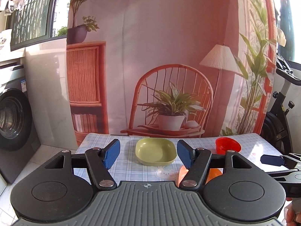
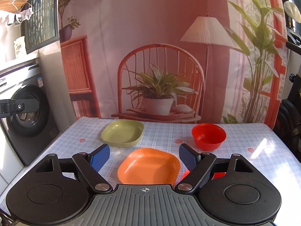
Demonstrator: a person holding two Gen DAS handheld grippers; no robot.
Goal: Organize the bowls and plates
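Bench: a checked blue-and-white cloth is spread over it, and all the dishes are carried on it.
Green plate: a squarish green plate is set toward the far edge of the bench, left of centre in the right wrist view; in the left wrist view it is seen straight ahead, framed between the two blue pads.
Orange plate: a squarish orange plate is laid nearer than the green one, apart from it, and is seen between the fingers of the right tongs.
Red bowl: a round red bowl is stood upright to the right of the green plate, well apart from it.
Second red item: a red edge is glimpsed behind the right finger, beside the orange plate; what it is cannot be told.
Left tongs: the left tongs are held partly open above the bench; nothing is gripped, and no pad is seen touching the green plate.
Right tongs: the right tongs are held partly open over the orange plate; nothing is clamped, and contact with the plate cannot be told.
Backdrop: a printed cloth with a chair, a plant and a lamp is hung behind the bench.
Washing machine: one is stood at the left.
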